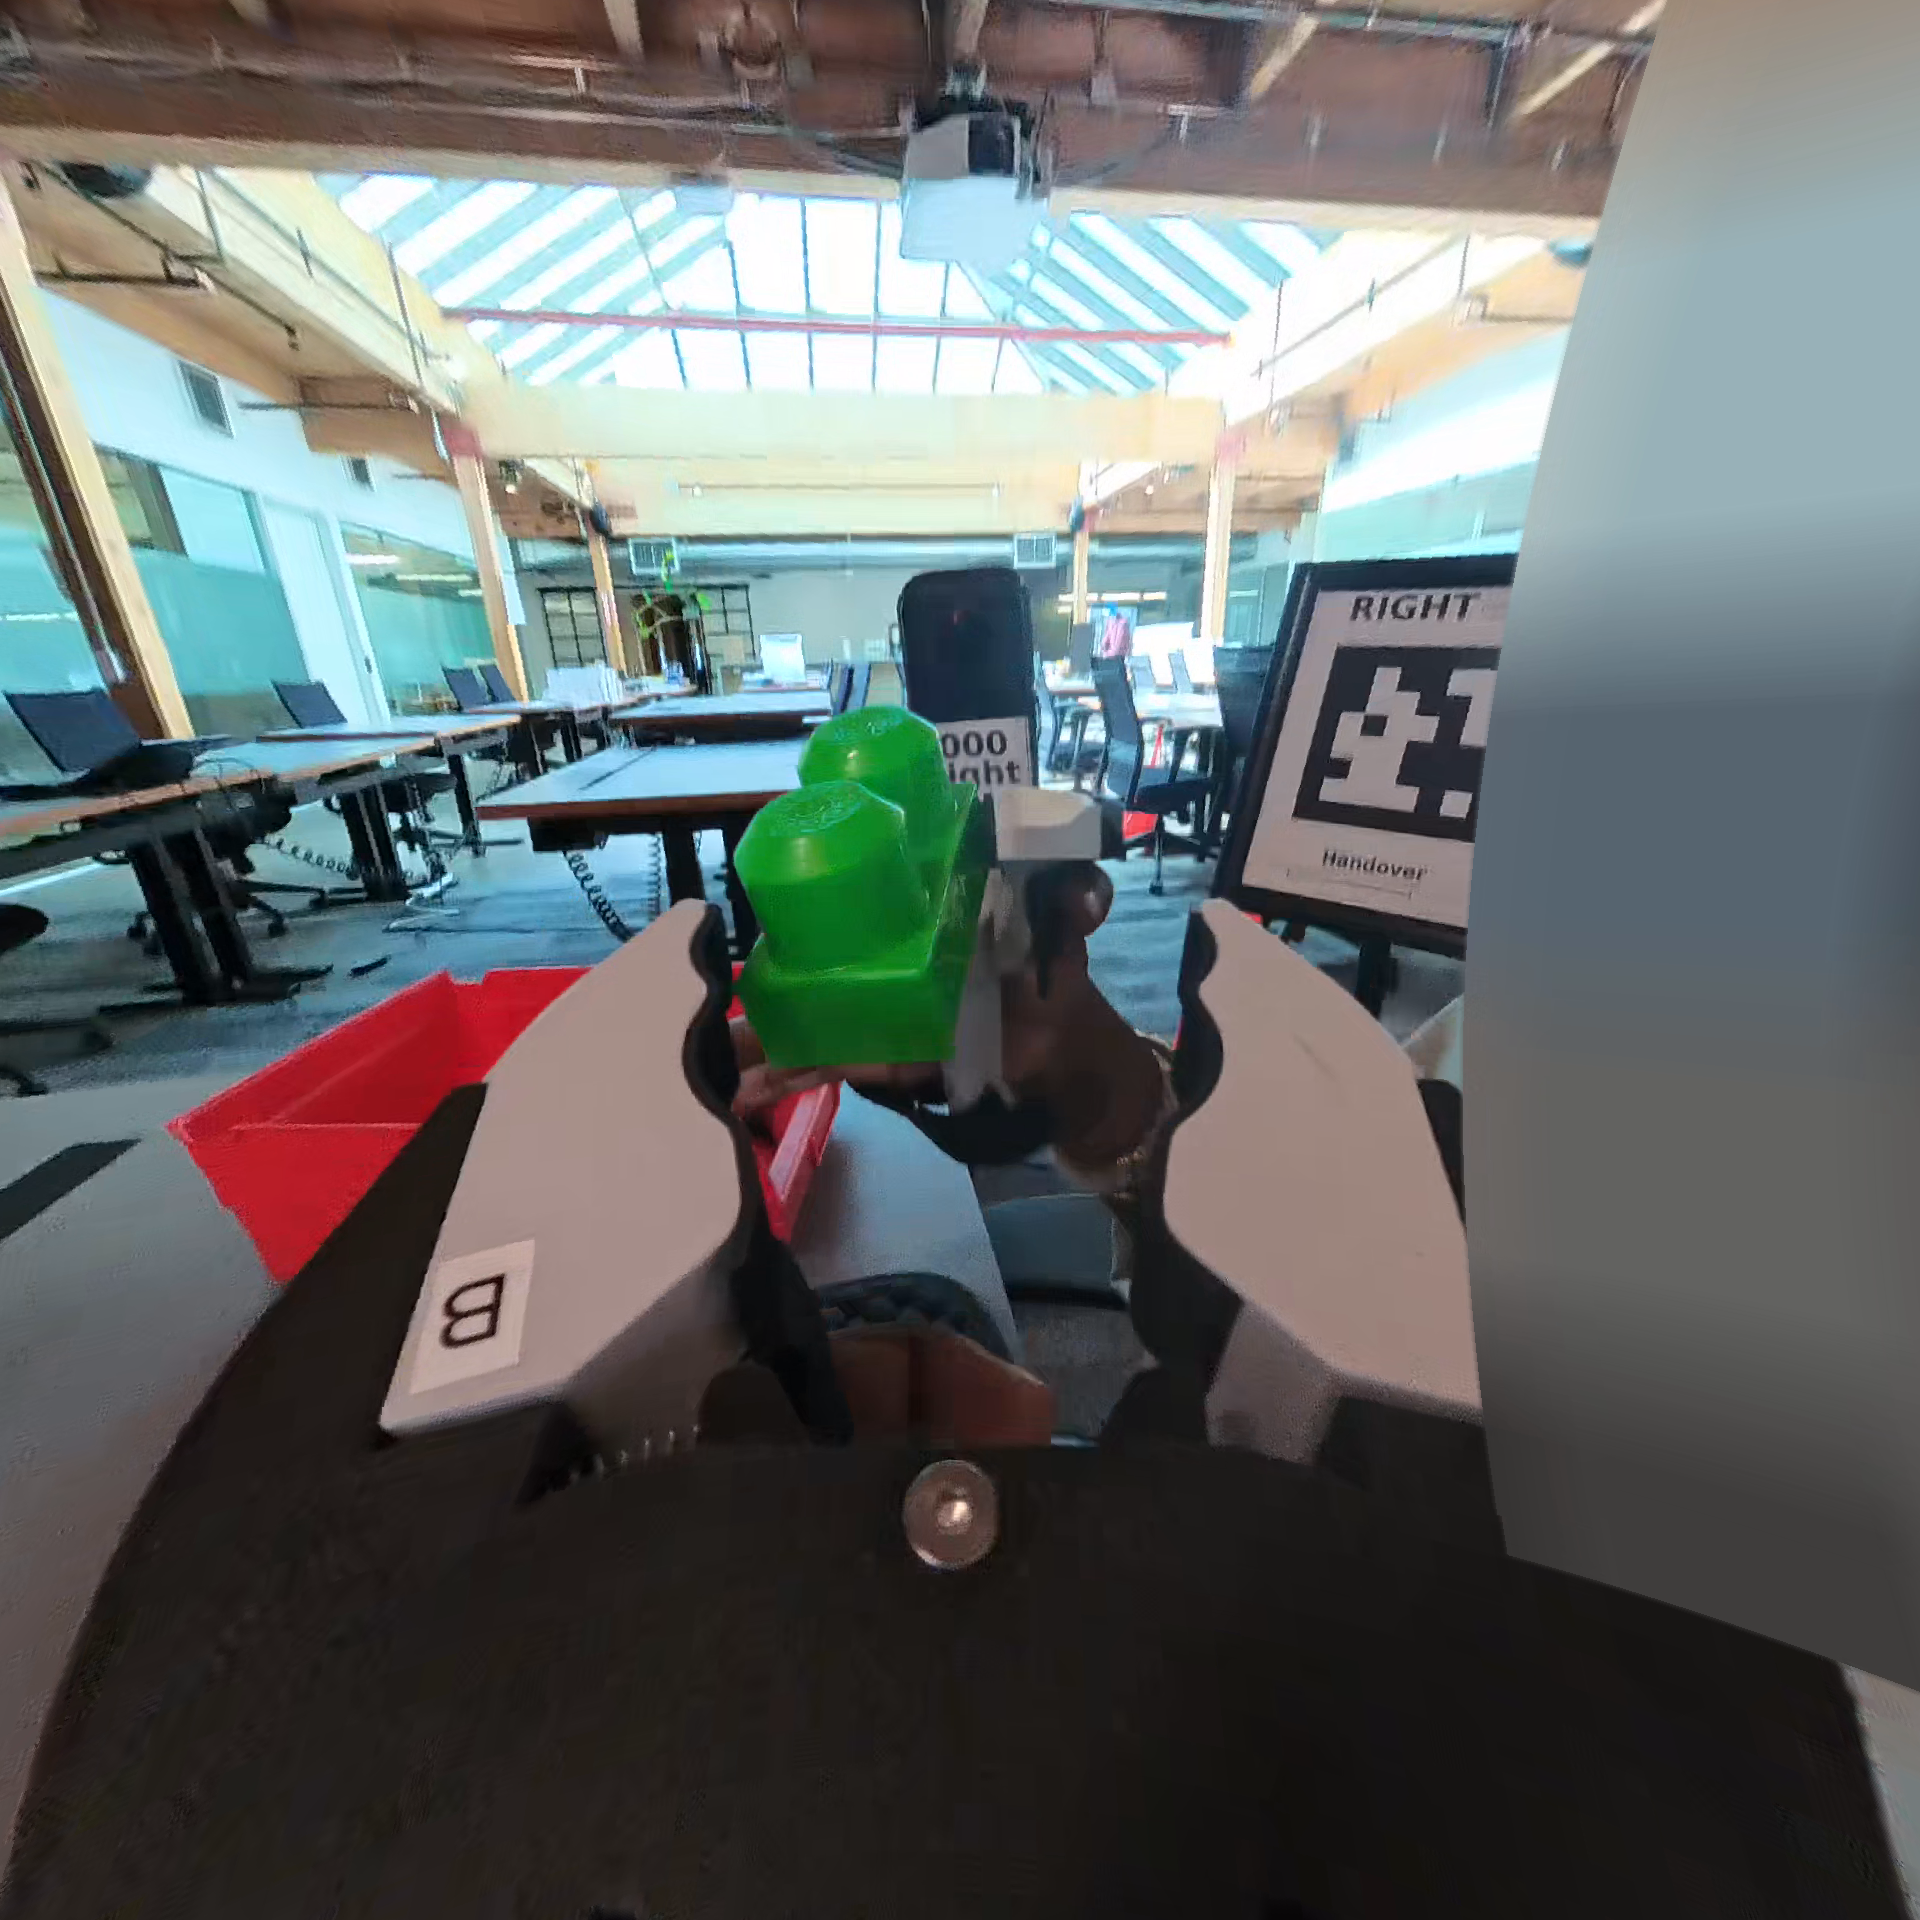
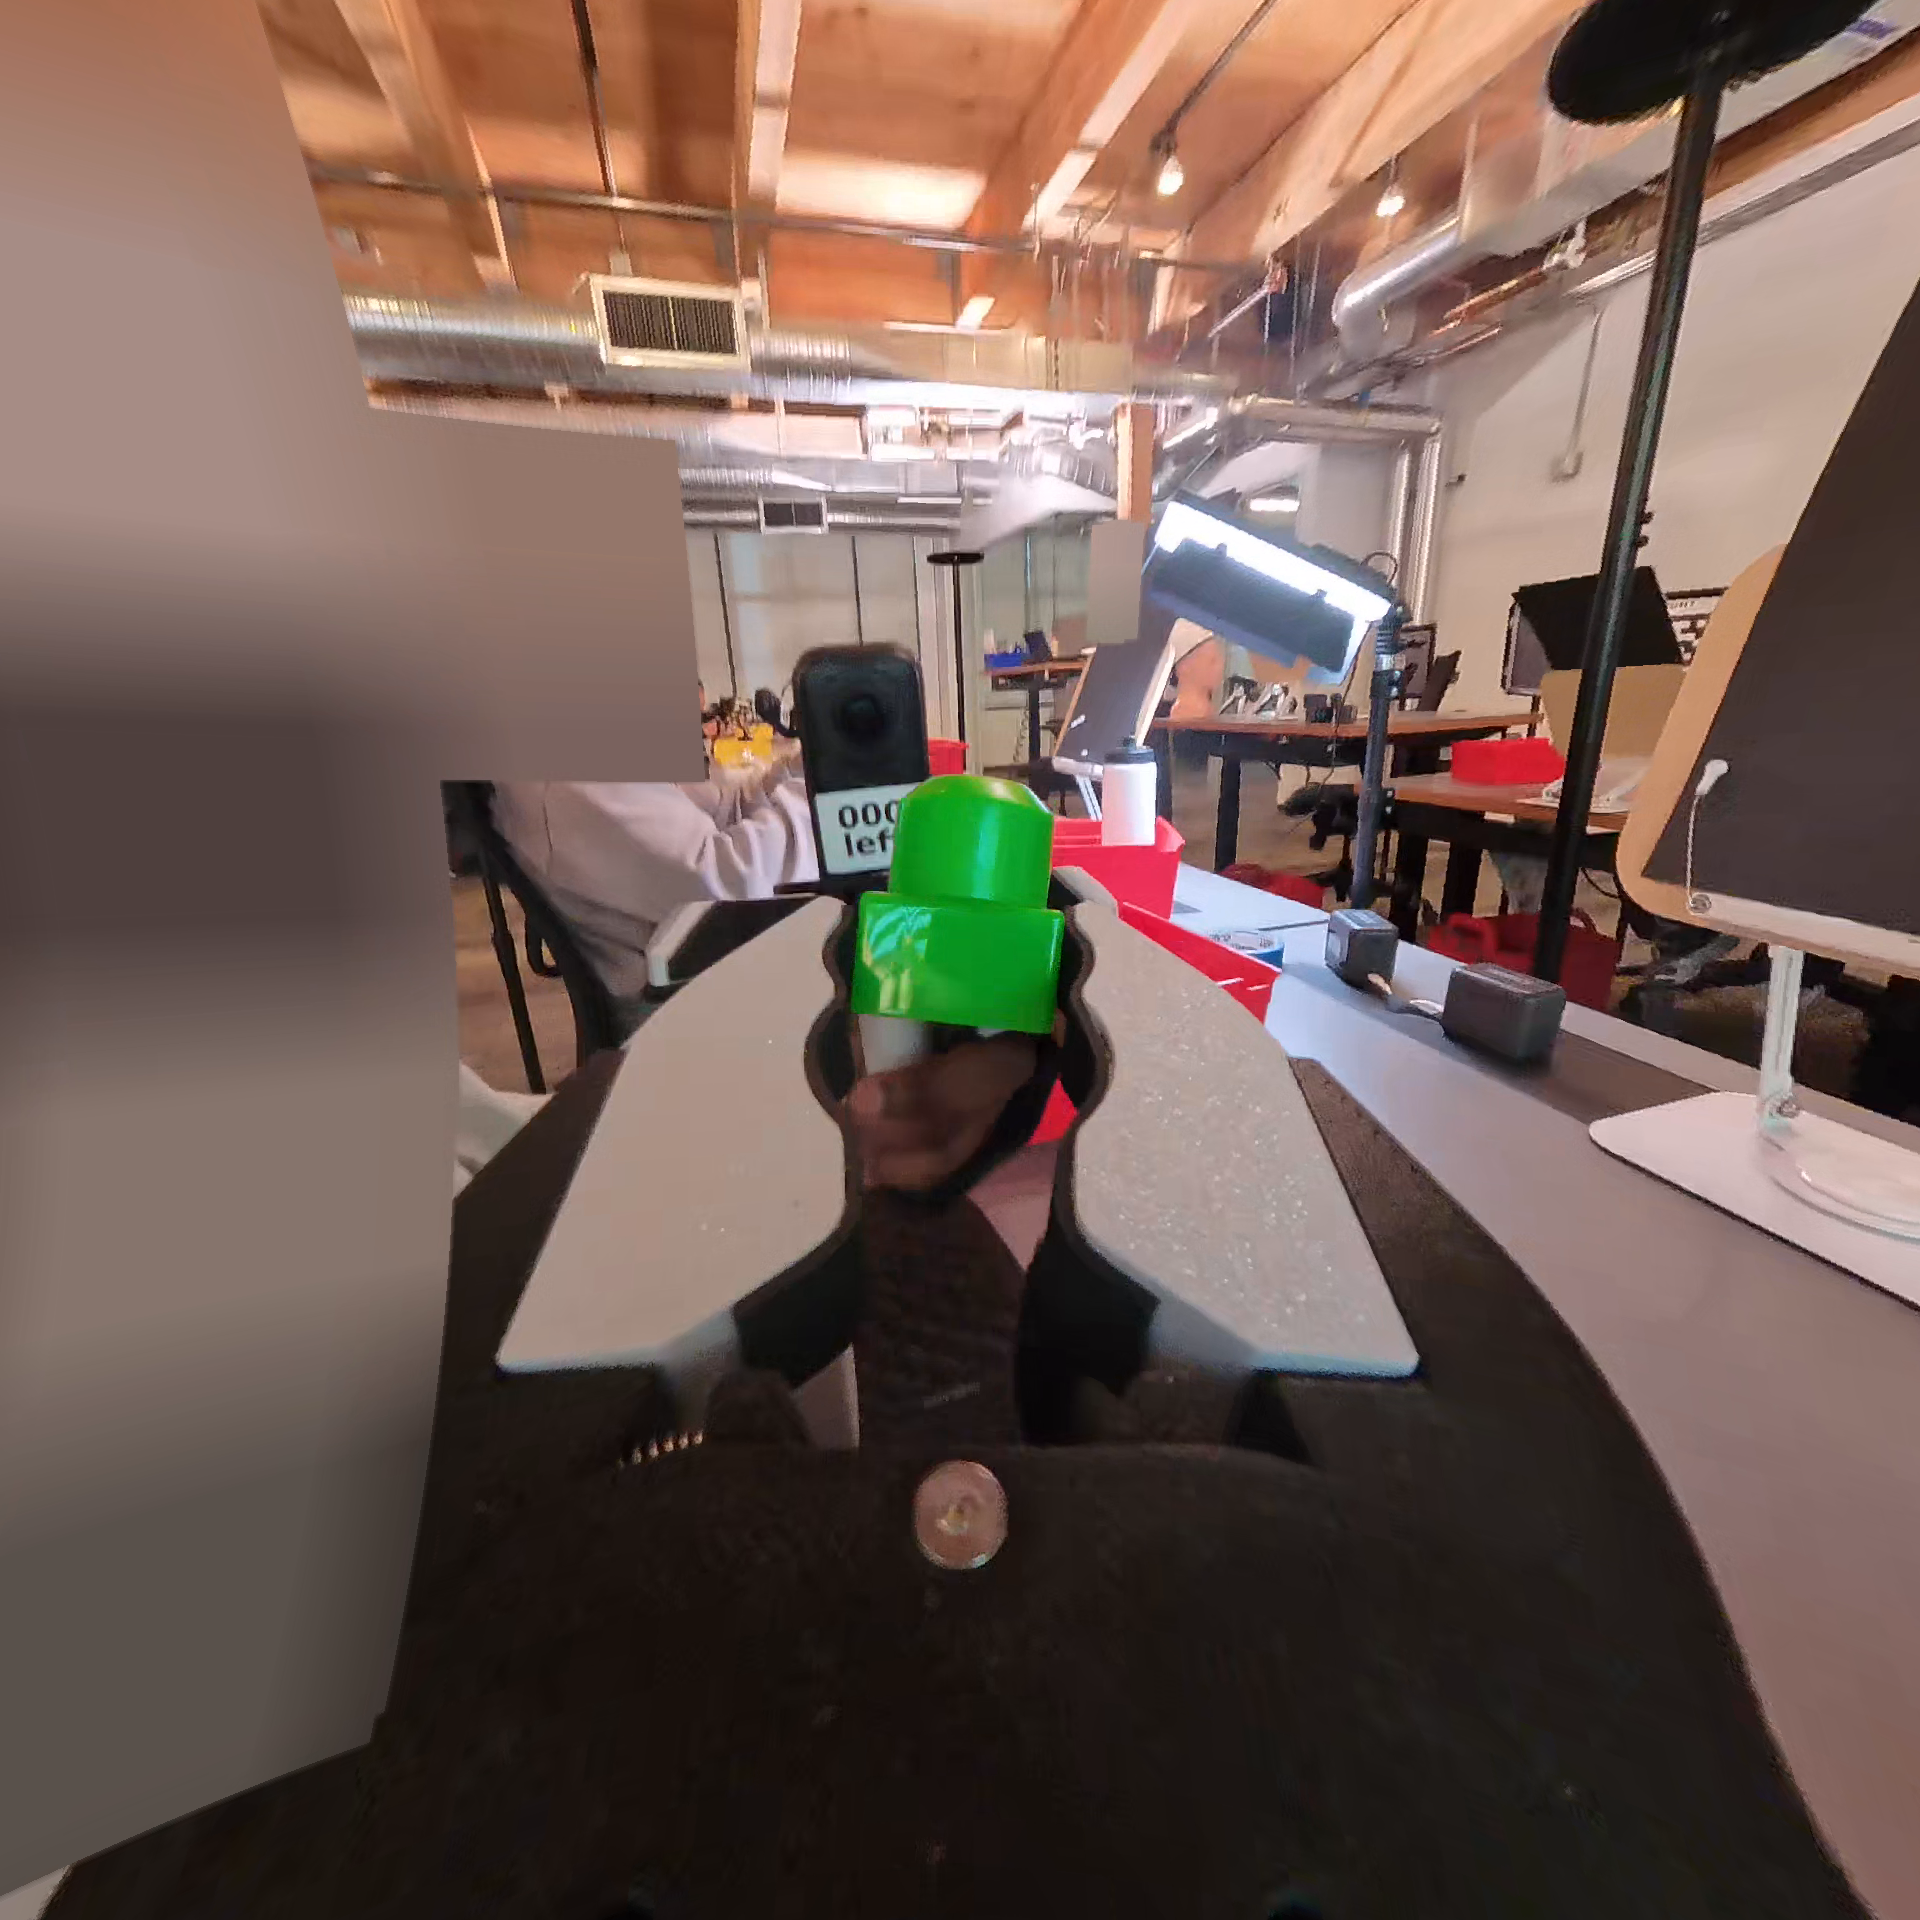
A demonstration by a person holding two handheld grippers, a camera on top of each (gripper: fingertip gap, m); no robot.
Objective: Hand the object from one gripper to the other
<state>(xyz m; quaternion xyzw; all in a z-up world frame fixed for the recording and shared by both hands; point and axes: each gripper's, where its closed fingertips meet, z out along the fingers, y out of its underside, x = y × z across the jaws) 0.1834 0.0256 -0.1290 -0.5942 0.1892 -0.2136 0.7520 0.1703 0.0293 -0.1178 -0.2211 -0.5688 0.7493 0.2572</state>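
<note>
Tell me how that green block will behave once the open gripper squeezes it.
The green block looks like hard moulded plastic, so probably stiff. Its glossy faces may slip between the left gripper's pads. Held shut in the right gripper, it seems light, probably hollow, though no picture shows inside.

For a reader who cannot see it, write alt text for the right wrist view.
The right gripper is shut on a green two-stud toy brick, held in the air. The left gripper faces it from just behind, with red bins and desks beyond.
</note>
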